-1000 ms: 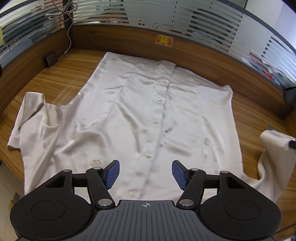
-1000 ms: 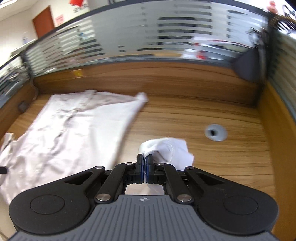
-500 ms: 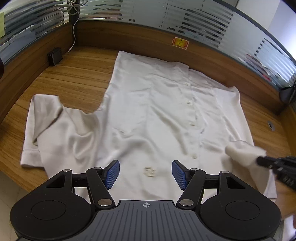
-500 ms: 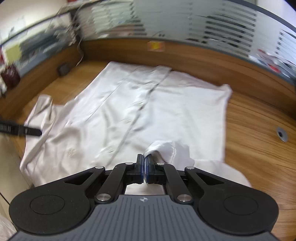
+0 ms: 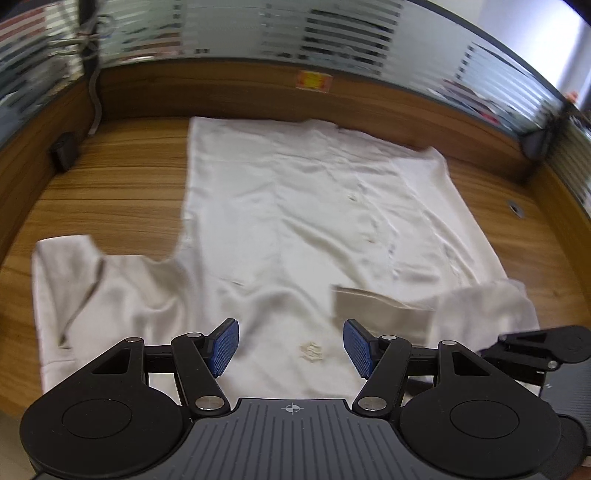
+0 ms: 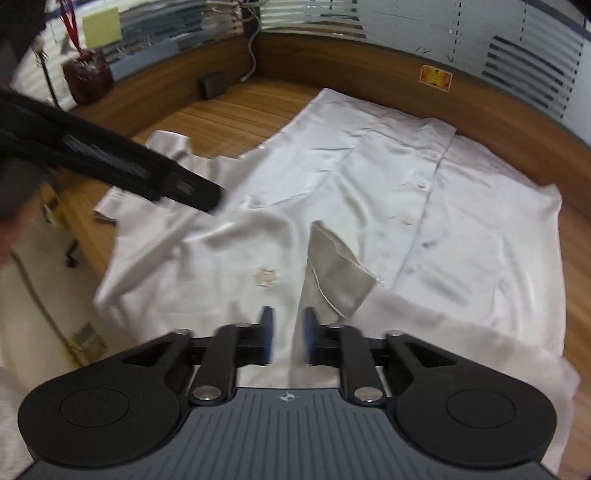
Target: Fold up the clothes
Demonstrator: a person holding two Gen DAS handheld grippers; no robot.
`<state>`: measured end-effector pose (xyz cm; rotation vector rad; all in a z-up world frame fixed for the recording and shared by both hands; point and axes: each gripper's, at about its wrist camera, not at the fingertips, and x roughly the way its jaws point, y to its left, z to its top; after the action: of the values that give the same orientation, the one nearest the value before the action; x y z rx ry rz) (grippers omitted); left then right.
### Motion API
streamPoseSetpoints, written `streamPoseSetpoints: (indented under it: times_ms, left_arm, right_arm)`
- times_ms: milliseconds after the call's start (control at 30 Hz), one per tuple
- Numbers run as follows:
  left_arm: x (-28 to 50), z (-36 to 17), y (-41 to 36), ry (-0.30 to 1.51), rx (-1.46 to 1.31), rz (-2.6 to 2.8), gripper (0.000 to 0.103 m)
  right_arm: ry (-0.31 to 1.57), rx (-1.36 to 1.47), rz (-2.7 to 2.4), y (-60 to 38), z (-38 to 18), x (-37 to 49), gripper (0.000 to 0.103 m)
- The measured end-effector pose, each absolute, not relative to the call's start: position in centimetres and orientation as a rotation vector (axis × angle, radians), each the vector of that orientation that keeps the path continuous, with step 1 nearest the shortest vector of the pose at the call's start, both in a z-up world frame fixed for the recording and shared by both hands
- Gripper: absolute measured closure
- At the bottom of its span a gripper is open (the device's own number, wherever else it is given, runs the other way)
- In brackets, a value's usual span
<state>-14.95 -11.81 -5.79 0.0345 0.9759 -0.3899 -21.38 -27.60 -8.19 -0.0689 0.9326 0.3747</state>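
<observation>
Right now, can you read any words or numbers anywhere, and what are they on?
None can be read.
Red and yellow sticker on the wooden back wall: print too small and blurred.
Embroidered emblem on the white shirt: a pattern, no clear letters.
Yellow sticky note on the glass partition: looks blank.

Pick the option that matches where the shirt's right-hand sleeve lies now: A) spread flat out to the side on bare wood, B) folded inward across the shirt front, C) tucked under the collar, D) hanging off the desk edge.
B: the sleeve lies folded over the shirt front beside the button placket, ahead of the right gripper, whose jaws are opening off it.
</observation>
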Motion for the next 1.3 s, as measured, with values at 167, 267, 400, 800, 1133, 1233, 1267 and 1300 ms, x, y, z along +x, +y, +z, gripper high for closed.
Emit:
streamPoseSetpoints:
  times_ms: [167, 267, 400, 800, 1133, 1233, 1267, 1300]
  left_arm:
    - [-15.1, -8.0, -14.4, 1.028, 0.037, -0.458, 0.037]
    - [-14.6, -9.5, -15.0, 1.060, -0.005, -0.433, 0.037]
    - [-13.7, -10.8, -14.8, 1.097, -0.191, -0.413, 0.036]
    - [-12.8, -14.3, -13.3, 1.193, -0.320, -0.290, 0.063]
    - [-13.0, -12.8, -11.4, 1.120, -0.253, -0.320, 0.099]
    - [-13.2, -12.1, -10.3, 1.091, -0.220, -0.306, 0.099]
    - [-13.4, -11.7, -10.0, 1.078, -0.209, -0.297, 0.099]
    - [-13.5, -11.4, -9.5, 1.067, -0.199, -0.288, 0.099]
  right_arm:
    - [0.965, -0.037, 0.326, -30.1, -7.2, -23.3, 0.071]
    - [0.992, -0.018, 0.253, -32.4, -6.9, -24.8, 0.068]
    - [1.033, 0.012, 0.153, -35.8, -7.0, -26.9, 0.066]
    - [1.094, 0.070, -0.041, -41.9, -7.4, -30.8, 0.065]
    - [1.099, 0.076, -0.086, -40.8, -8.3, -30.9, 0.064]
    - [1.102, 0.067, -0.087, -40.4, -8.7, -30.9, 0.064]
    - [1.103, 0.062, -0.087, -40.3, -8.9, -30.9, 0.063]
    - [1.103, 0.058, -0.088, -40.2, -8.9, -31.0, 0.061]
